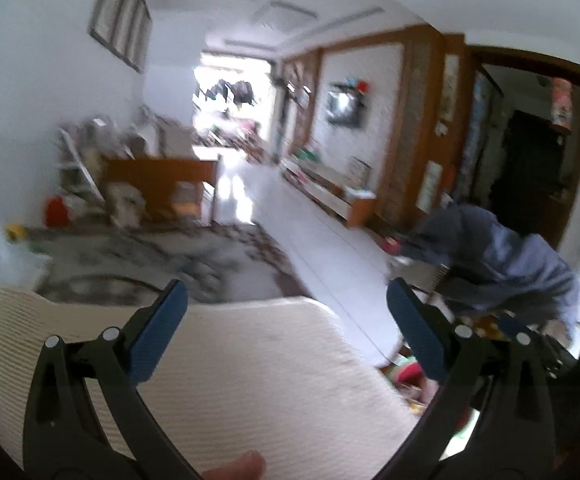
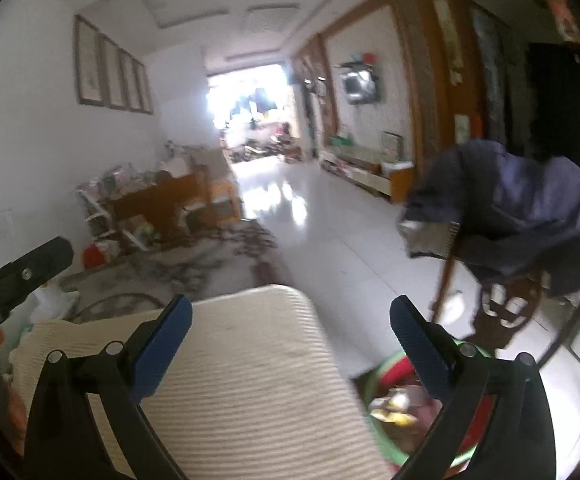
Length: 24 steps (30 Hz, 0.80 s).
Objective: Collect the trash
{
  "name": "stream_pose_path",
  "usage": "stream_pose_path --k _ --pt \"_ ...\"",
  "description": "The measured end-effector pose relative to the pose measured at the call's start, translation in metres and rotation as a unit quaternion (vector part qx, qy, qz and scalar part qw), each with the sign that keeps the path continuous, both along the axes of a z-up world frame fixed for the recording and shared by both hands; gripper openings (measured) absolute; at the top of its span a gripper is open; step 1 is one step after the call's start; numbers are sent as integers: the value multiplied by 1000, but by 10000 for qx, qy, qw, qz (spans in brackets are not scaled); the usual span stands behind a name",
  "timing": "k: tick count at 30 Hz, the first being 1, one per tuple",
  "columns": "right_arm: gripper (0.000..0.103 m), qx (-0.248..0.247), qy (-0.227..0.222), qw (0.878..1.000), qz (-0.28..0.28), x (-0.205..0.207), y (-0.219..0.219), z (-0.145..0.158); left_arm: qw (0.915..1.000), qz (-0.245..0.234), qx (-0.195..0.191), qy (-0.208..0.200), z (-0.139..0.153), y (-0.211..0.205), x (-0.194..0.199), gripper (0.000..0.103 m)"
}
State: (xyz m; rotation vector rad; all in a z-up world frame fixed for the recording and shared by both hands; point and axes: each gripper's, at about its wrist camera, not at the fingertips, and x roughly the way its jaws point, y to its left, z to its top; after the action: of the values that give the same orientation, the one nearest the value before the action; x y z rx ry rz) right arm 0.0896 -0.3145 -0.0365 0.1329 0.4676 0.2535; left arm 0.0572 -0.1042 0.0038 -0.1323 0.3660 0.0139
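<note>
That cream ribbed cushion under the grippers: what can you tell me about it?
The cushion is a cream-white pad with fine ribs across its top, soft and fabric-like by its look. It lies flat with rounded corners; its far end reaches toward the patterned rug. Beside its right edge, lower down, sits a green-rimmed bin holding wrappers. Nothing rests on the part in view. Both views are blurred, so finer detail is lost.

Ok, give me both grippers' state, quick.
Left gripper: open, nothing between the fingers.
Right gripper: open, nothing between the fingers.
</note>
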Motion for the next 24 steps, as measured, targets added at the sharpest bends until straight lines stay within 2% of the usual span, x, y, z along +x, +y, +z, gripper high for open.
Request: stream_pose_path --k 3,6,13,18,24 --pt "96 25 -196 9998 75 -8 30 3 9993 125 300 -206 9 18 -13 98" --pt "96 -14 -315 9995 55 -13 49 5 9983 145 509 -227 14 31 -21 98" --pt "96 -32 -340 9994 -81 -26 68 4 9992 220 288 -145 14 56 -33 98" --pt "96 -78 -184 9995 -224 -31 72 1 9994 269 191 130 9 68 -35 98" --pt "96 -90 -33 9994 -324 -36 74 -3 9993 232 147 265 4 74 -39 98"
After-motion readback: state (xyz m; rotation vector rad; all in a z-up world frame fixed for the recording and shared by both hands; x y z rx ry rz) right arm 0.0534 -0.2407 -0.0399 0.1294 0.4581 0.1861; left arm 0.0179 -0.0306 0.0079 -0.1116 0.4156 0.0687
